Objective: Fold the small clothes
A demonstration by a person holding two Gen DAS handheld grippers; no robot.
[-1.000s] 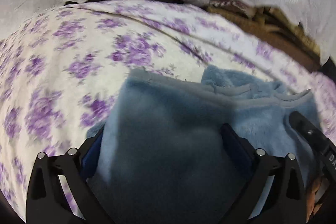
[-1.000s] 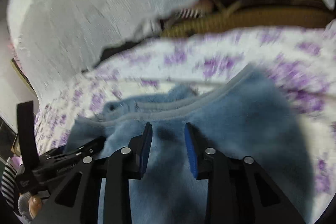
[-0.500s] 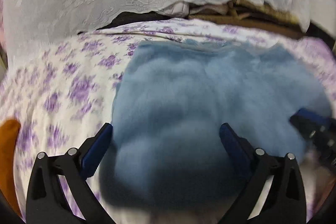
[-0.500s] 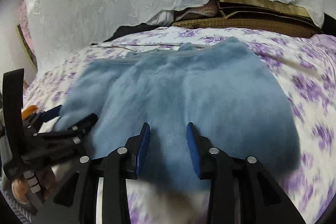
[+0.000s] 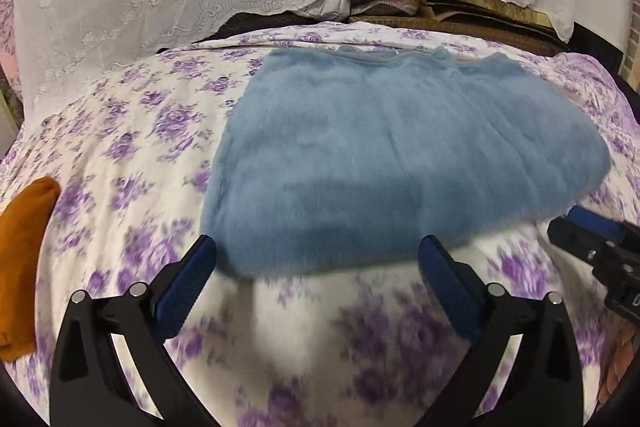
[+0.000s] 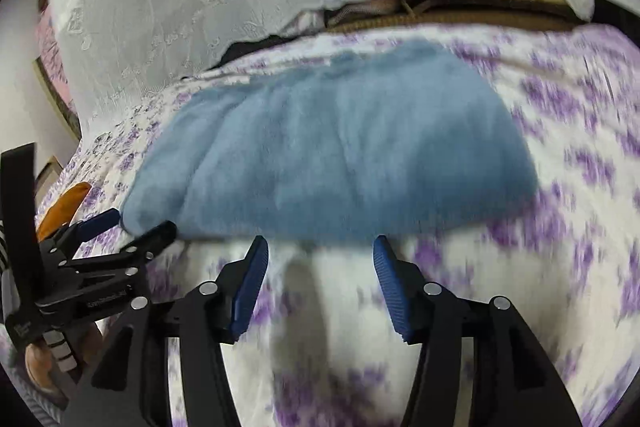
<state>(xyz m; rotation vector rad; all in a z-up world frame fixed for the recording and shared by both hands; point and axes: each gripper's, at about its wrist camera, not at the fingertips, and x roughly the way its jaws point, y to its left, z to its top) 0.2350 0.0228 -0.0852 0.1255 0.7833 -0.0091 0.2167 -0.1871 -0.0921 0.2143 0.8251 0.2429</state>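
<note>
One fluffy blue garment (image 5: pixel 400 155), folded rounded, on purple-flowered sheet (image 5: pixel 132 131).

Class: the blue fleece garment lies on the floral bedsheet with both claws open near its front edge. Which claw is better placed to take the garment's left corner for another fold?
Probably the left claw. Its open fingers straddle the blue fleece garment's near-left edge, with nothing gripped. The right claw, jaws opening and empty, faces the edge's middle.

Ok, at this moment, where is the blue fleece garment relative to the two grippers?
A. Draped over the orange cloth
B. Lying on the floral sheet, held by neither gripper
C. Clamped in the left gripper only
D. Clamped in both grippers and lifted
B: the blue fleece garment lies flat on the floral sheet, and both the left gripper and the right gripper have nothing between their fingers.
</note>
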